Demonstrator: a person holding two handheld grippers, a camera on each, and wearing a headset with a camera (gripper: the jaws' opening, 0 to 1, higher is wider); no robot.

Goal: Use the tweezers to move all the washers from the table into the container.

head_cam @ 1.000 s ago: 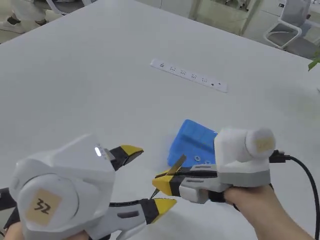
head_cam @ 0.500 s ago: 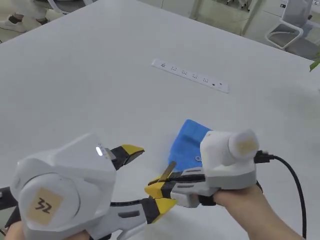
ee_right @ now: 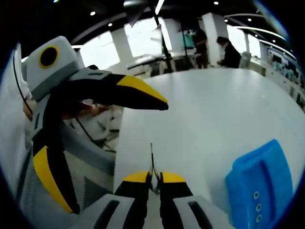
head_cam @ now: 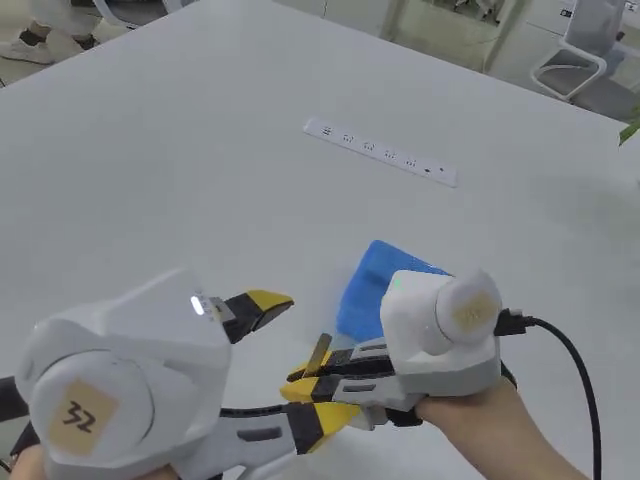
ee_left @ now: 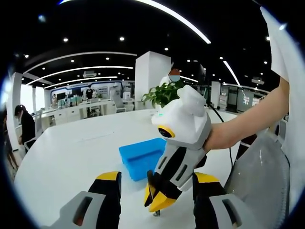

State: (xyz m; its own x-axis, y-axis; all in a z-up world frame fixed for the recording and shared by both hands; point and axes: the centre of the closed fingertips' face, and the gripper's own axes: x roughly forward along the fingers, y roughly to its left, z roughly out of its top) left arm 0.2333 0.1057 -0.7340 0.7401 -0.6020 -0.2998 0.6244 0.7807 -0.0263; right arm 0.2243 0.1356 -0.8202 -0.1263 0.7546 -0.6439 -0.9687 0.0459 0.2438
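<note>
White workbench: nearest, left gripper stands with its yellow-tipped jaws wide apart, empty. Right gripper, jaws pressed together on the tweezers, points them between those jaws. Blue container lies just behind; power strip farther off.

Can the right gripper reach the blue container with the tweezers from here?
Probably yes. The right gripper, jaws shut on the tweezers, sits close beside the blue container, with bare table between. The open left gripper lies to the other side.
</note>
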